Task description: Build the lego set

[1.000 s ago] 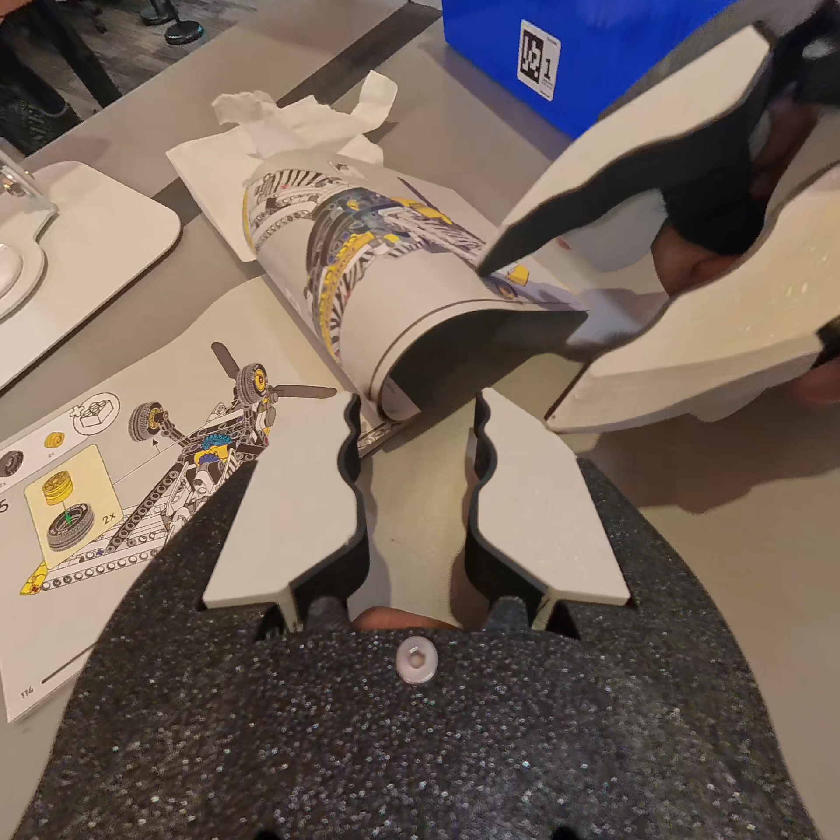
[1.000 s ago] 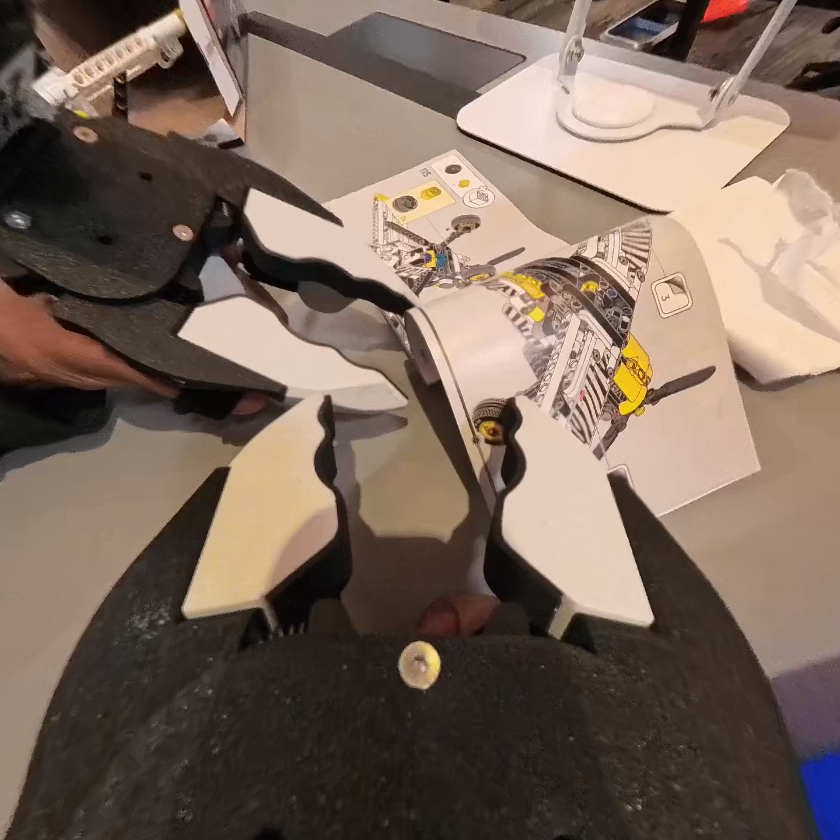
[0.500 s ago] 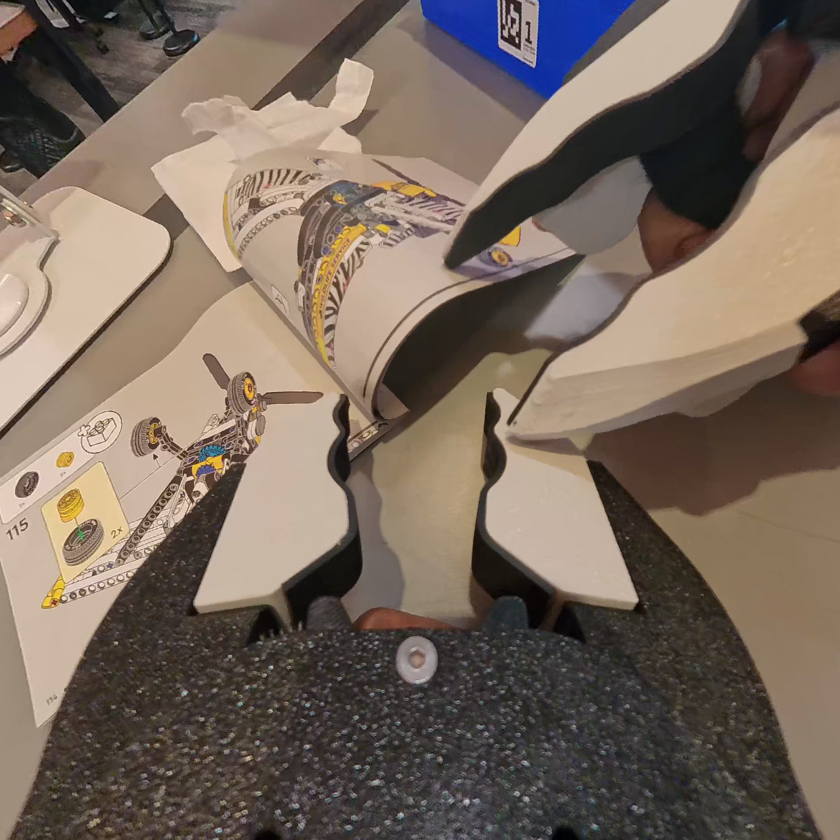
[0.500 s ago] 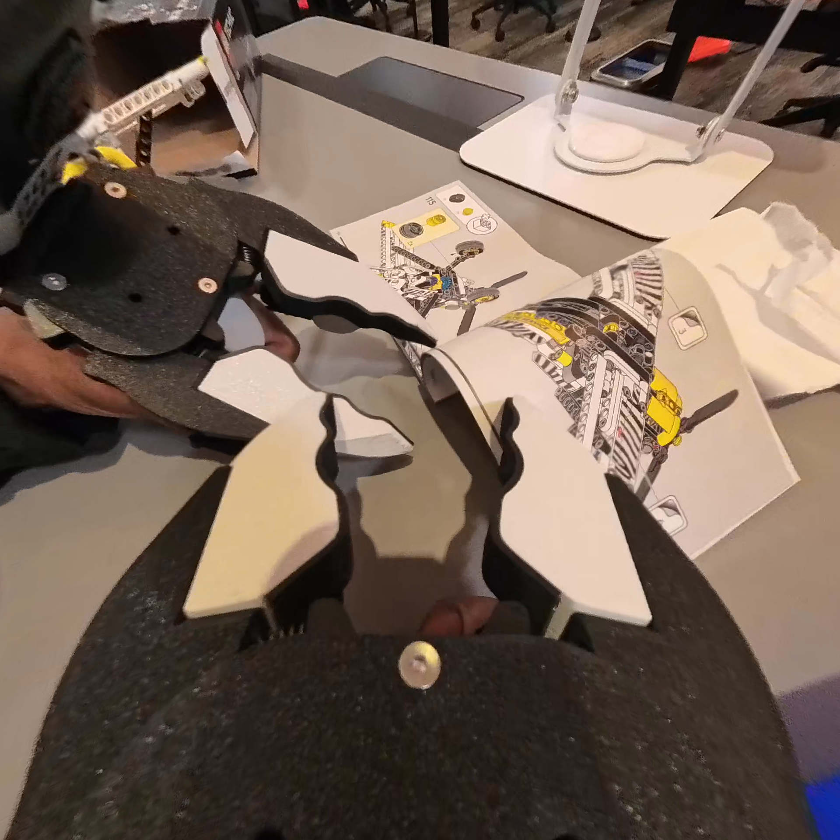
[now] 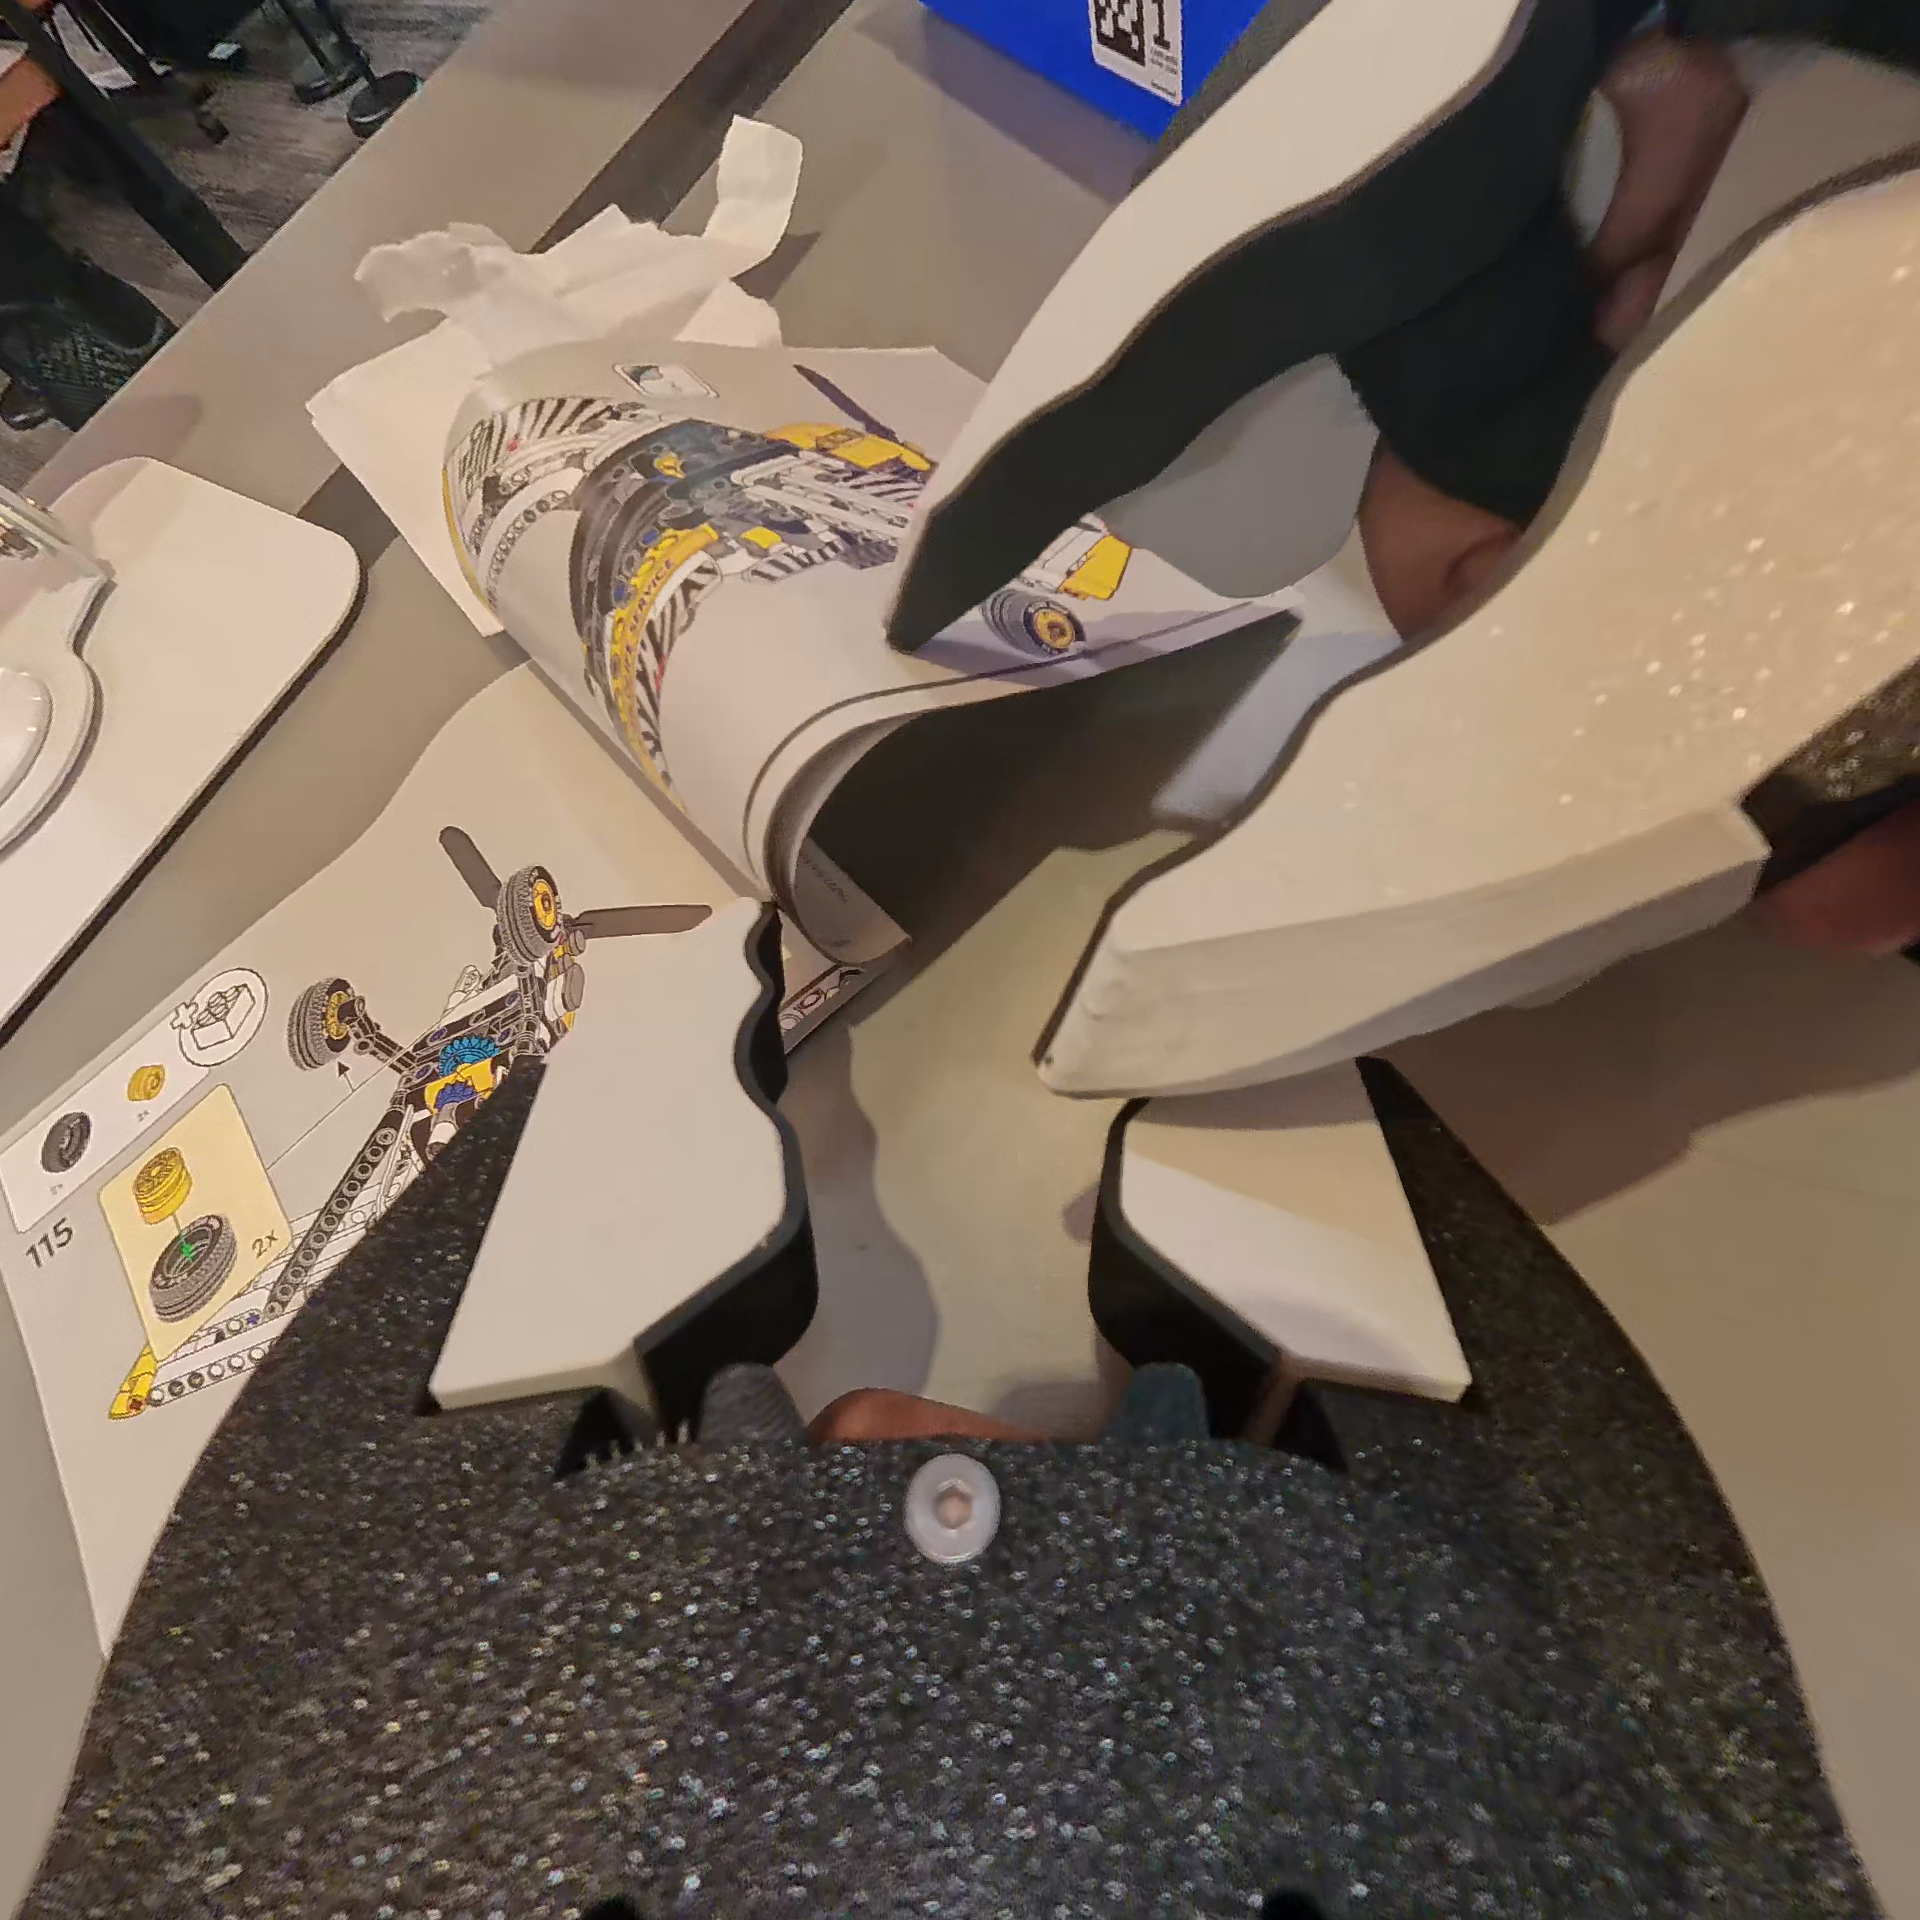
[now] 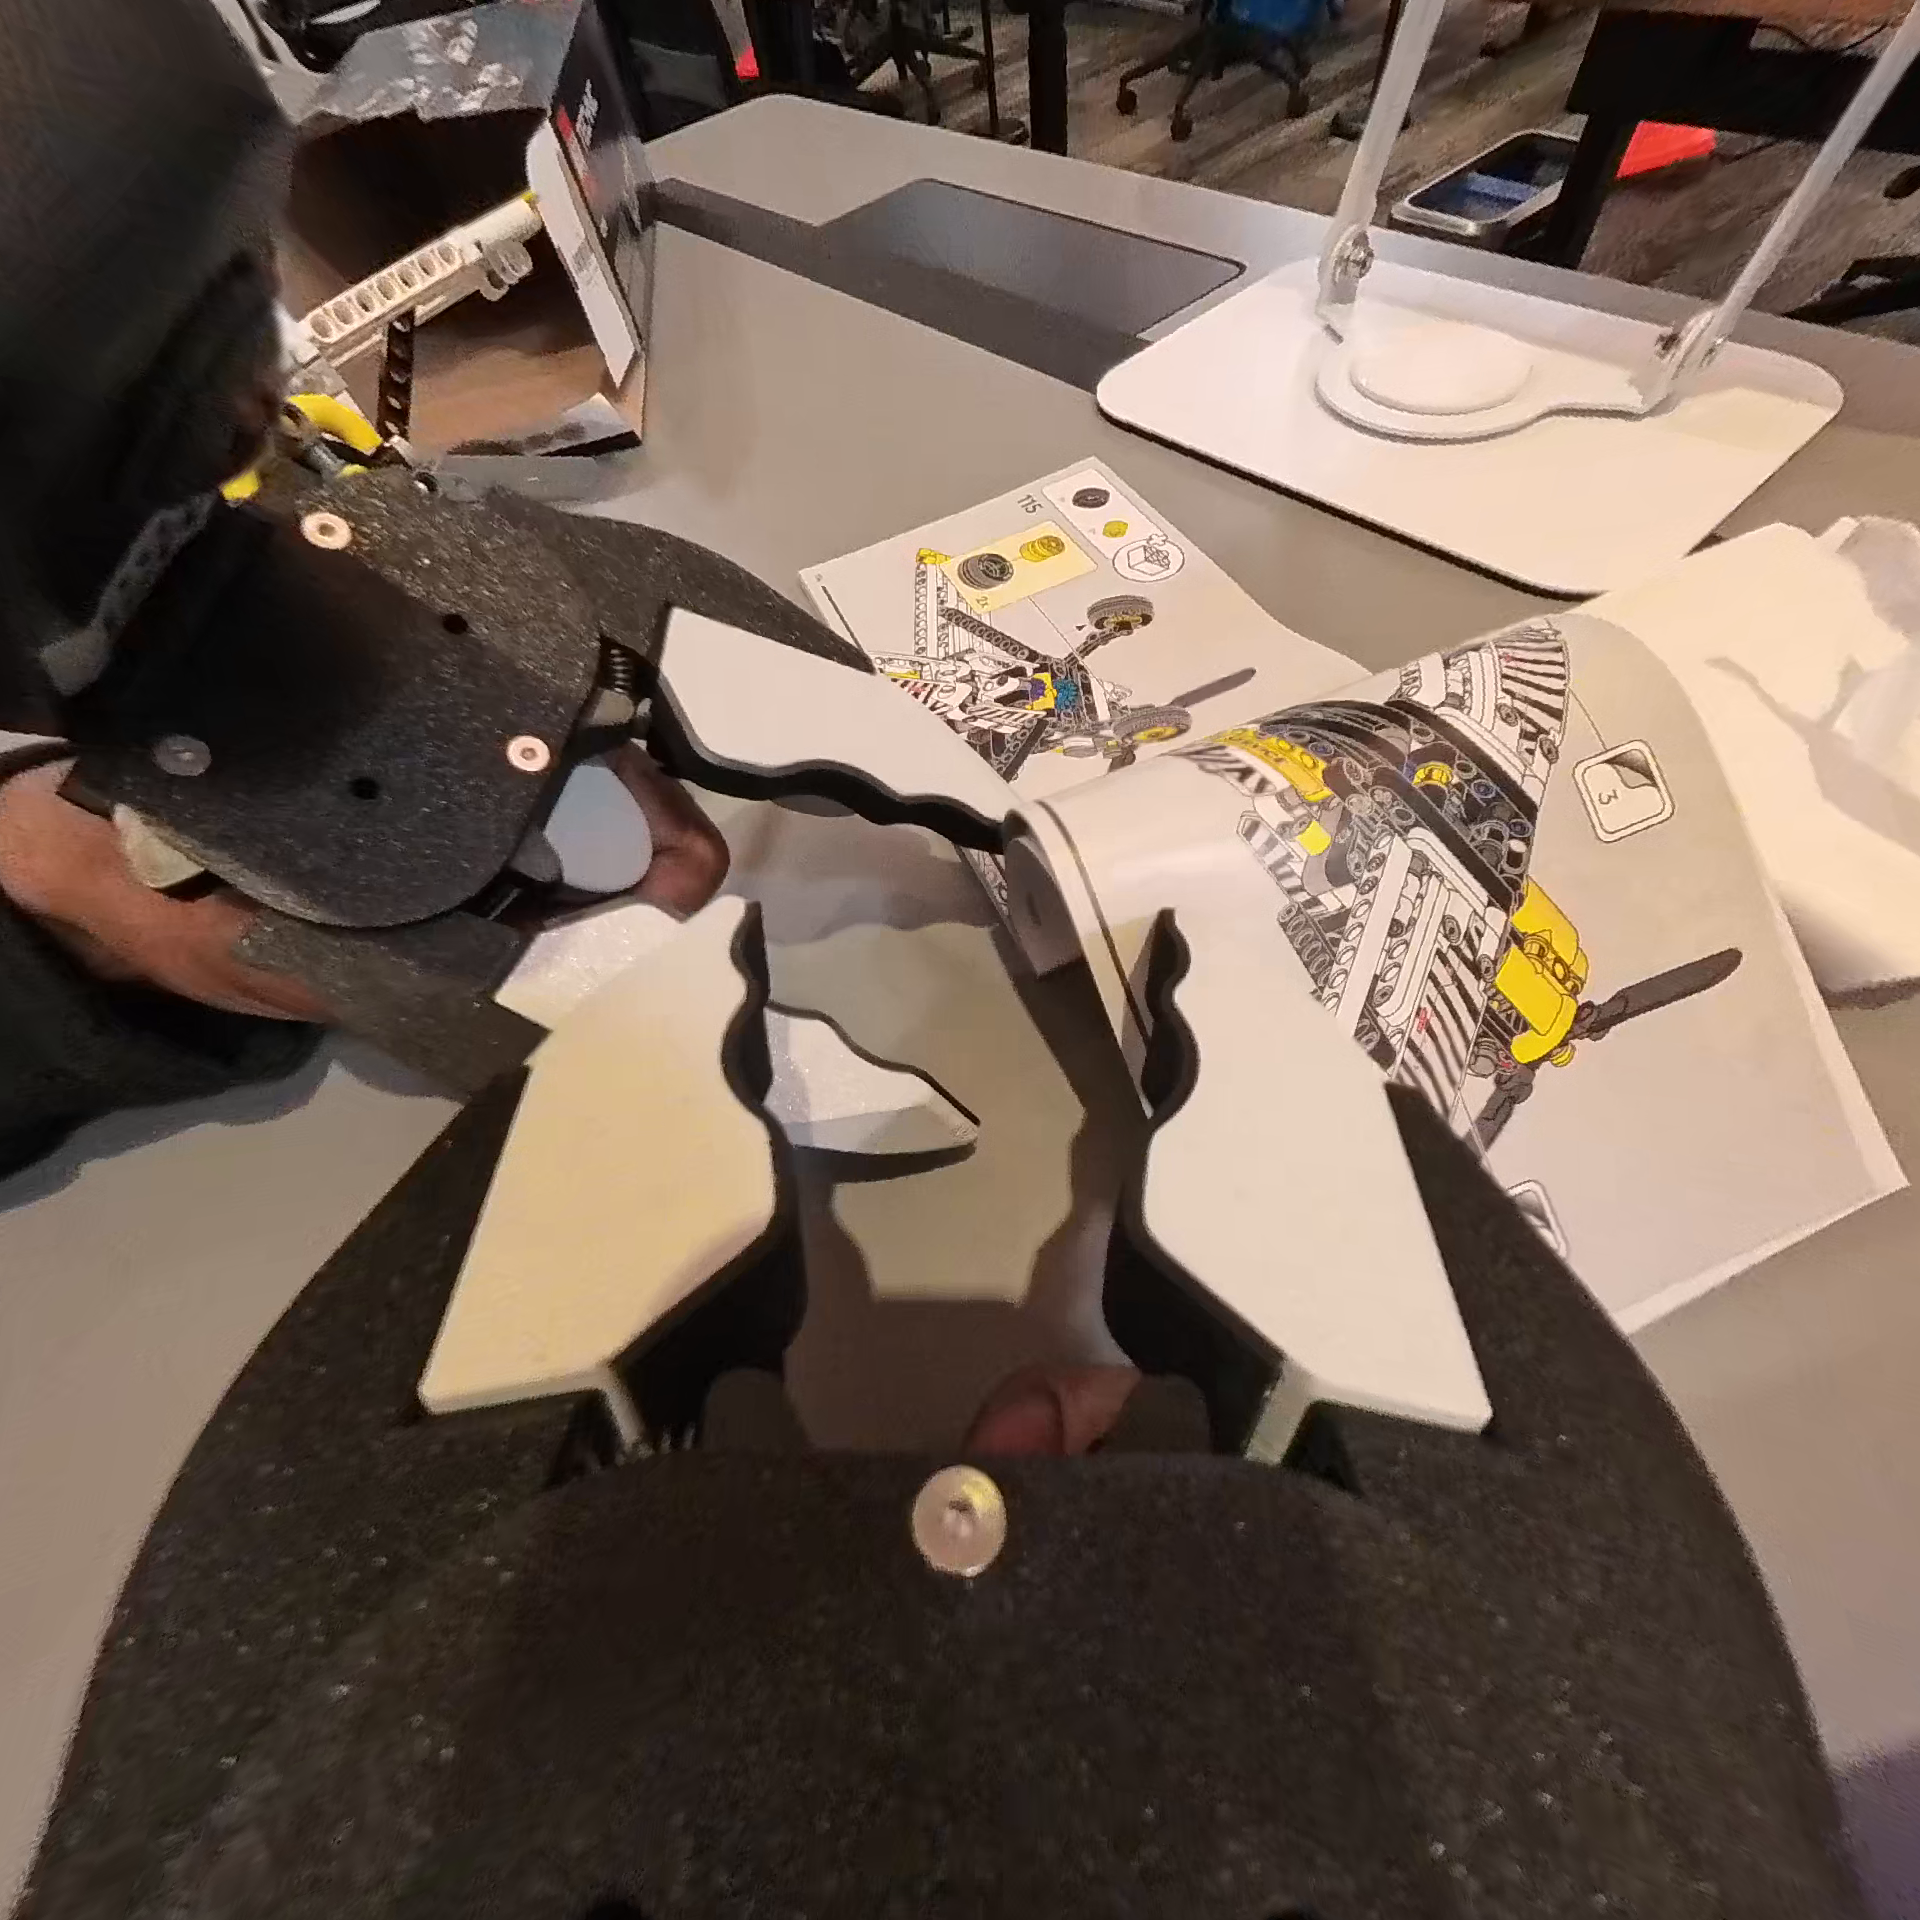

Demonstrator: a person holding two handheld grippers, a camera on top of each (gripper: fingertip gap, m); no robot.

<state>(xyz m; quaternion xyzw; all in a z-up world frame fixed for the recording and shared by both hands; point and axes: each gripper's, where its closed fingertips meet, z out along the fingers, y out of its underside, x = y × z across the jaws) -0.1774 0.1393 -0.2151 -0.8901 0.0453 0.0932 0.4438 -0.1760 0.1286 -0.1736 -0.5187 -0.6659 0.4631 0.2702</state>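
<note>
1. On the grey table point(image 6: 852, 436) lies an open instruction booklet point(image 5: 343, 935), its right-hand pages point(image 6: 1351, 852) curled up.
2. Left gripper point(image 5: 935, 997) is spread, with nothing between its fingers, one fingertip beside the booklet's spine.
3. Right gripper point(image 6: 961, 935) is spread; its right finger point(image 6: 1226, 1122) rests against the curled pages.
4. Crumpled white tissue point(image 5: 582, 270) lies beyond the booklet.

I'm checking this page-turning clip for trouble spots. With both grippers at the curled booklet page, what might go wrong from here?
1. The right gripper is open, with the lifted page passing between its fingers and no visible pinch; the page may spring back flat.
2. The left gripper is open too, one fingertip at the booklet's fold, so the booklet may slide.
3. The two grippers overlap closely and may bump.
</note>
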